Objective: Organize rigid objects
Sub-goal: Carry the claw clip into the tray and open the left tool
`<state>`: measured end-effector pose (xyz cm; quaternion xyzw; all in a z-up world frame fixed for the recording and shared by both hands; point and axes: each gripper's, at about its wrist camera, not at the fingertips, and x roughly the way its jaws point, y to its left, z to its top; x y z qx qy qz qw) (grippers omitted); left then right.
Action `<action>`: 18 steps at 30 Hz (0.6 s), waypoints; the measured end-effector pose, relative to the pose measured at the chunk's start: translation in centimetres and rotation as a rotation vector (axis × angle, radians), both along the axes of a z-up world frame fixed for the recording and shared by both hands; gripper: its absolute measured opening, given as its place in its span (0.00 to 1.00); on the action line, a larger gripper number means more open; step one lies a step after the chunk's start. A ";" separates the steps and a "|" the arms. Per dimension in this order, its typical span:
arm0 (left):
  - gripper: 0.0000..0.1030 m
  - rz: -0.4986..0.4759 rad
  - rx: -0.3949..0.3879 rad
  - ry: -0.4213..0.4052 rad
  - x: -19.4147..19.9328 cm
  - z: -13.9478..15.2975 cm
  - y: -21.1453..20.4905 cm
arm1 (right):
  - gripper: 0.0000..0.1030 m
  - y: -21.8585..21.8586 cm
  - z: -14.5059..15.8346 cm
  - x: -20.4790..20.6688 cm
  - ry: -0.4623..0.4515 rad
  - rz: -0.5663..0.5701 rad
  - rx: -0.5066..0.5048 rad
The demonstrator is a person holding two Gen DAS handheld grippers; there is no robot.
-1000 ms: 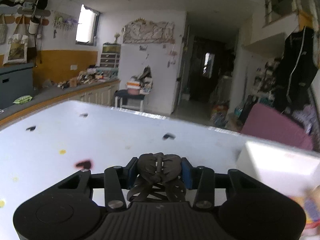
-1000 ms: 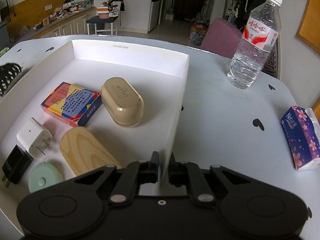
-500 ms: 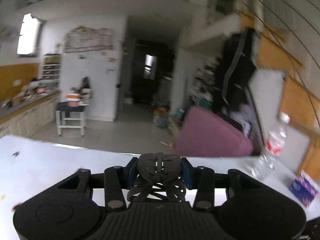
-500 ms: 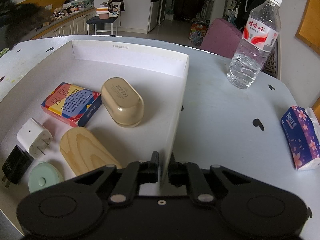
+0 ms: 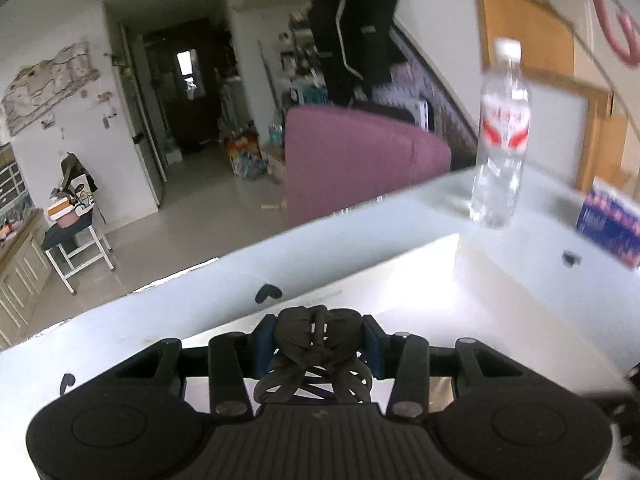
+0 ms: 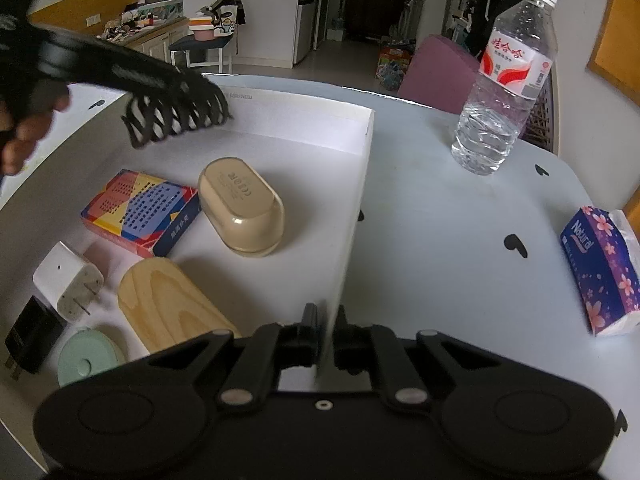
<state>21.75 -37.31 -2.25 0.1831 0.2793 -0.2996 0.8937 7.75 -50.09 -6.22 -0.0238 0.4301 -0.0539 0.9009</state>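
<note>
My left gripper [image 5: 319, 336] is shut on a black hair claw clip [image 5: 318, 354] and holds it in the air over the far left part of the white box [image 6: 362, 184]. In the right wrist view the same clip [image 6: 176, 116] hangs above the box floor. My right gripper [image 6: 327, 326] is shut on the box's right wall near its front corner. Inside lie a colourful card box [image 6: 140, 216], a tan case [image 6: 240, 206], a wooden oval [image 6: 168, 304], a white plug [image 6: 68, 286], a black plug [image 6: 30, 338] and a mint round lid [image 6: 86, 360].
A water bottle [image 6: 506, 92] stands on the white table [image 6: 460, 248] beyond the box's right side. A purple tissue pack [image 6: 604, 272] lies at the table's right edge. A hand [image 6: 24, 128] holds the left gripper at the far left. A mauve sofa [image 5: 352, 160] sits behind the table.
The left gripper with the clip has swung from left of the box to over its far left part, rolling as it went. The right gripper has stayed on the wall.
</note>
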 end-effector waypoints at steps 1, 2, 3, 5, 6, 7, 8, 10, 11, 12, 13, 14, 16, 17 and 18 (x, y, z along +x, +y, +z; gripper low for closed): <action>0.44 -0.013 0.008 0.007 0.3 -0.3 -0.1 | 0.07 0.0 0.0 0.0 0.000 0.000 0.000; 0.44 -0.026 0.009 0.019 0.6 -0.6 -0.1 | 0.07 0.0 0.0 0.0 0.000 0.000 0.001; 0.44 -0.035 0.007 0.031 0.7 -0.7 0.0 | 0.07 0.0 0.0 0.0 0.000 -0.001 0.002; 0.44 -0.044 0.001 0.065 1.4 -1.2 0.0 | 0.07 0.0 0.0 0.0 0.000 -0.001 0.001; 0.44 -0.043 -0.012 0.064 1.5 -1.3 0.2 | 0.07 0.0 0.0 0.0 0.000 -0.001 0.001; 0.44 -0.046 -0.019 0.072 1.7 -1.3 0.4 | 0.07 0.0 0.0 0.0 0.000 -0.001 0.001; 0.44 -0.046 -0.027 0.076 1.7 -1.3 0.5 | 0.07 0.0 0.0 0.0 0.000 -0.001 0.002; 0.44 -0.056 -0.038 0.076 1.9 -1.5 0.6 | 0.07 0.0 0.0 0.0 0.000 -0.001 0.001; 0.44 -0.061 -0.041 0.080 2.0 -1.5 0.7 | 0.07 0.0 0.0 0.0 0.000 -0.001 0.002; 0.45 -0.060 -0.038 0.086 2.1 -1.8 0.8 | 0.07 0.0 0.0 0.0 0.000 -0.001 0.003; 0.47 -0.053 -0.038 0.082 2.0 -2.0 0.9 | 0.07 0.0 0.0 0.0 0.000 -0.001 0.002; 0.50 -0.050 -0.043 0.080 2.0 -2.0 1.1 | 0.07 0.0 0.0 0.0 0.000 -0.001 0.001; 0.60 -0.031 -0.049 0.083 2.2 -2.2 1.3 | 0.07 0.0 0.0 0.0 0.000 -0.001 0.001; 0.62 -0.027 -0.051 0.083 2.2 -2.1 1.2 | 0.07 0.0 0.0 0.0 0.000 -0.001 0.001; 0.63 -0.028 -0.057 0.085 2.2 -2.0 1.4 | 0.07 0.0 0.0 0.0 0.000 -0.001 0.002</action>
